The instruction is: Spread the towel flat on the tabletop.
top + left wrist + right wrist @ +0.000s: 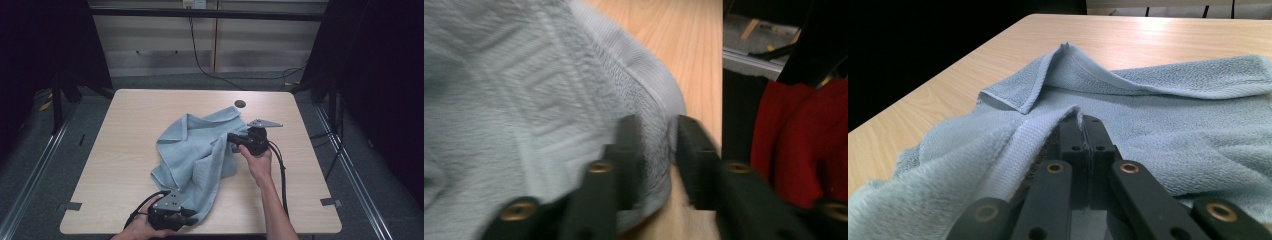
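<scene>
Left gripper has its jaws pinched on the towel's rounded corner at the lower middle of the high view. Right gripper – jaws pressed together on a hem. Pale blue terry towel – rumpled mid-worktop.

Blue-grey towel edge pinched between black fingers, wooden table, red cloth

Fluffy terry-cloth towel on a smooth matt wooden table.
</scene>
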Demonstrator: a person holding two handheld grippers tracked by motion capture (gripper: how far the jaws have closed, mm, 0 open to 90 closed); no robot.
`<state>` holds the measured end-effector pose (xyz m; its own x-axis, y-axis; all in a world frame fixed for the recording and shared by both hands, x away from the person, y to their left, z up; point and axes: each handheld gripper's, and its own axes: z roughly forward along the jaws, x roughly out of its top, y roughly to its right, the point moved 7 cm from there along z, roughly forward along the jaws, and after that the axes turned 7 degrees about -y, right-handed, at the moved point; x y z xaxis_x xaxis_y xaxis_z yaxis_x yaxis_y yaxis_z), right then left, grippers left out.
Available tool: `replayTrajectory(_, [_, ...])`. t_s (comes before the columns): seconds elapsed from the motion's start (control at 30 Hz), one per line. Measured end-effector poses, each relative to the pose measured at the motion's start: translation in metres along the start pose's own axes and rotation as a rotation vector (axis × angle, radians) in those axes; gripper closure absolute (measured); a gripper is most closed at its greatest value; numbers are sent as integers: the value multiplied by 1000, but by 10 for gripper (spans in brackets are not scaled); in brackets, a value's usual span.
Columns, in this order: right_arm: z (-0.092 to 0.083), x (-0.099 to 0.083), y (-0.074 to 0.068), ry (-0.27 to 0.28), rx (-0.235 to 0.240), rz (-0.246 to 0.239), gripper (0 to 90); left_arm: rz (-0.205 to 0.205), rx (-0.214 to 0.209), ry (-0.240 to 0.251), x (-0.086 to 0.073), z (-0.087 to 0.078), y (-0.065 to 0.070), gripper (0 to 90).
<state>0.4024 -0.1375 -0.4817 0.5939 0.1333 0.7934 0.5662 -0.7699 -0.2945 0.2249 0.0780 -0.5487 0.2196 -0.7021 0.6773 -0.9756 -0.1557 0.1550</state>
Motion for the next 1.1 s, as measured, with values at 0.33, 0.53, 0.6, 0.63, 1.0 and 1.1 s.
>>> replayTrajectory(0.33, [-47,20,-2,79,-21,-51,891,-138,94,257,31,-82,-47,861])
replayTrajectory(0.53, [-97,63,-8,188,-46,-98,891,-170,204,417,67,-154,-80,862])
replayTrajectory(0.6, [-113,79,-9,217,-64,-108,891,-160,236,459,82,-177,-87,862])
replayTrajectory(0.63, [-119,87,-11,231,-67,-117,891,-150,262,486,93,-193,-92,862])
replayTrajectory(1.0, [-188,174,-47,368,-105,-263,892,-152,402,626,155,-285,-125,863])
replayTrajectory(1.1, [-212,192,-71,422,-96,-324,891,-150,382,668,160,-294,-122,861])
